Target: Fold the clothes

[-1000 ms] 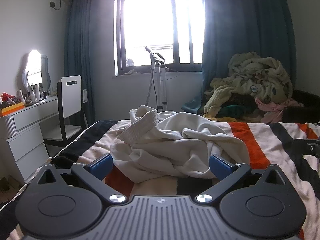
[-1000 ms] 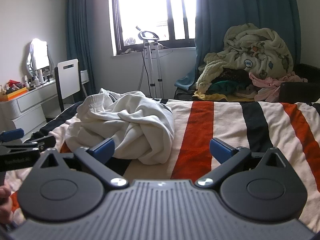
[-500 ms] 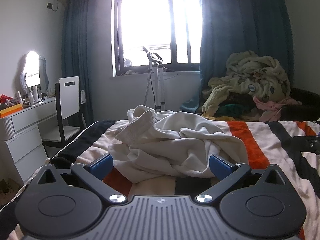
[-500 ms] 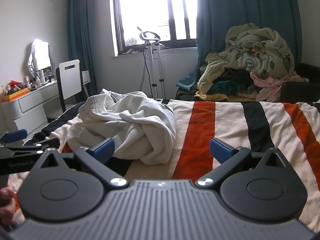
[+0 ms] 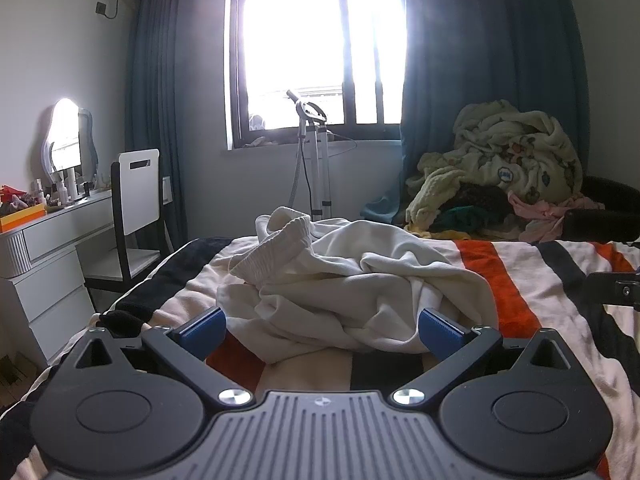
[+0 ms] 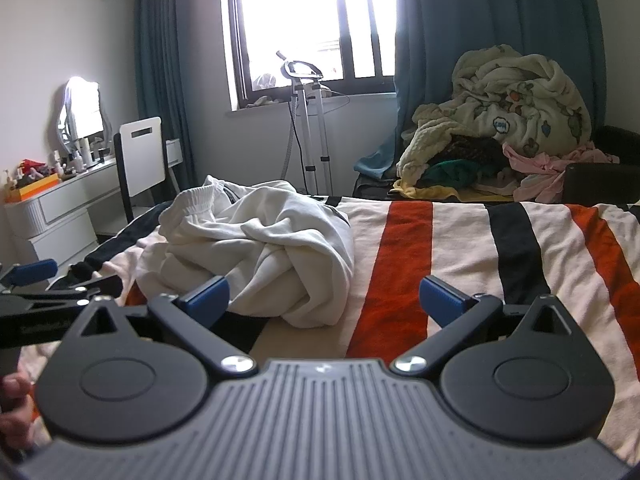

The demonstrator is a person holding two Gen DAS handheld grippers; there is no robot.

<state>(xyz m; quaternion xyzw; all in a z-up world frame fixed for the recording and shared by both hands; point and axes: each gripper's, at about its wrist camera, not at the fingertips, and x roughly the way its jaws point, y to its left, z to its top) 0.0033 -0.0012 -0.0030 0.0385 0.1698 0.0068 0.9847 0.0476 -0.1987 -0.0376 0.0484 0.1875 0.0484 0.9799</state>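
Left wrist view: left gripper (image 5: 322,330) spread wide, blue-padded fingers empty, just short of crumpled cream-white sweatshirt (image 5: 344,284) heaped on orange, black and cream striped bedspread (image 5: 516,292).
Right wrist view: right gripper (image 6: 324,294) likewise parted, holding nothing, sweatshirt ahead and to its left; farther back, white chair (image 6: 142,156), garment steamer stand (image 6: 306,120), pile of cream blankets and clothes (image 6: 508,120), bright window (image 6: 308,20).

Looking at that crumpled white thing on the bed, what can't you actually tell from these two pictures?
- What garment the white cloth is: bunched folds hide its shape in both views.
- Its near edge, left wrist view: behind the left gripper.
- What shows outside the window: washed out by glare.
- Small items on the dresser: too small to identify.
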